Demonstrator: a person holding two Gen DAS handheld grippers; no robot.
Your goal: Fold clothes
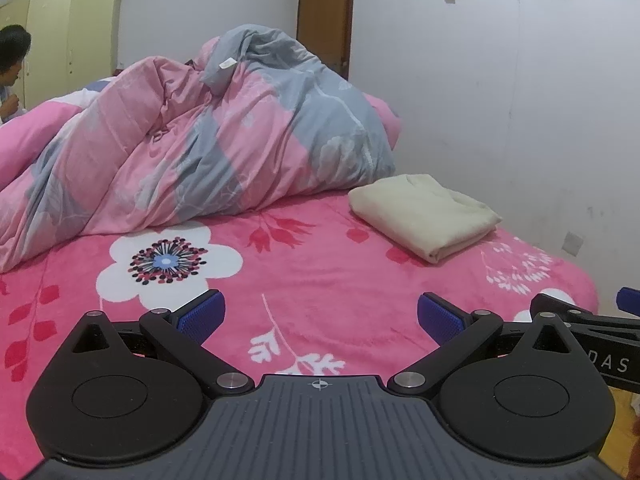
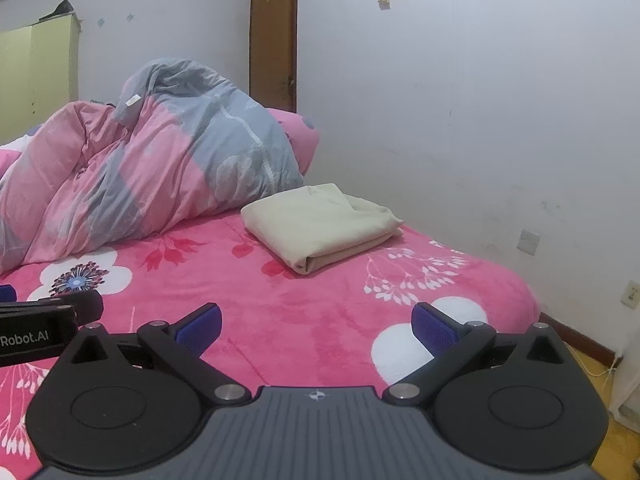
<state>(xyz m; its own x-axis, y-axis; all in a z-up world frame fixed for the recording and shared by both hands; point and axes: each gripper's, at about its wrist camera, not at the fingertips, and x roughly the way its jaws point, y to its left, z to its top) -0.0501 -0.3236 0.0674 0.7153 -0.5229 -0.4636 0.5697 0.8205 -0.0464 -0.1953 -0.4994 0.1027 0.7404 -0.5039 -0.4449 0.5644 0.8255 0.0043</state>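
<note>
Both tongs we found spread wide and holding nothing: left tongs (image 1: pixel 320 316) and right tongs (image 2: pixel 316 326) hovered side by side over the pink bed (image 1: pixel 328 280). A folded cream garment (image 2: pixel 320 226) lay ahead, right of the left tongs, beside the heaped quilt (image 1: pixel 192 148).

Both wrist views low over bed (image 1: pixel 320 280)

Soft, even, slightly cool indoor light fills both views, with no glare. A faint shadow lies under the folded cloth (image 2: pixel 320 228). Both pictures are sharp, with fisheye bending and dark corners at the edges.
</note>
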